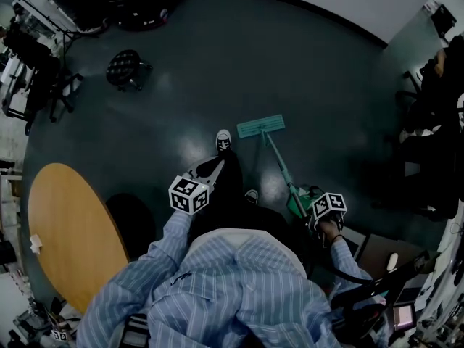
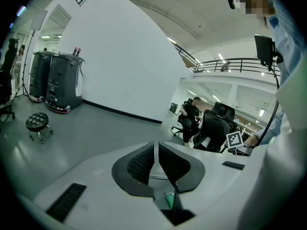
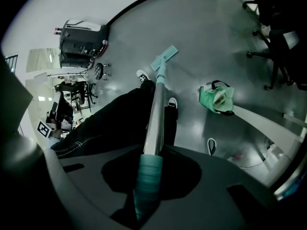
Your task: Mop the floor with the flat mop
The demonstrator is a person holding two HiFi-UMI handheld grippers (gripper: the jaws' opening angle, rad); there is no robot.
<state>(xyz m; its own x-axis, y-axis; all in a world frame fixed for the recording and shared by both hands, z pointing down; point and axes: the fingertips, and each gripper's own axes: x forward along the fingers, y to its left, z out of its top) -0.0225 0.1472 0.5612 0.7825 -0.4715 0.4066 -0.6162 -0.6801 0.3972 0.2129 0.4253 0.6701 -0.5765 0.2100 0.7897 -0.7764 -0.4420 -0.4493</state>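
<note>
The flat mop has a teal head (image 1: 260, 126) lying flat on the dark floor, ahead of the person's feet. Its metal handle (image 1: 281, 167) slants back to my right gripper (image 1: 324, 212). In the right gripper view the handle (image 3: 156, 109) runs from the teal grip (image 3: 147, 176) out to the mop head (image 3: 164, 57), and my right gripper (image 3: 151, 164) is shut on that grip. My left gripper (image 1: 206, 174) is held over the person's leg, away from the mop. Seen in its own view, the left gripper (image 2: 156, 150) is shut with nothing between its ribbed pads (image 2: 142, 163).
A green bag (image 1: 304, 198) (image 3: 218, 98) sits on the floor right of the handle. A round wooden table (image 1: 69, 230) stands at the left, a black stool (image 1: 127, 69) at the back left, and office chairs (image 1: 428, 151) at the right. The person's shoes (image 1: 224, 141) stand next to the mop head.
</note>
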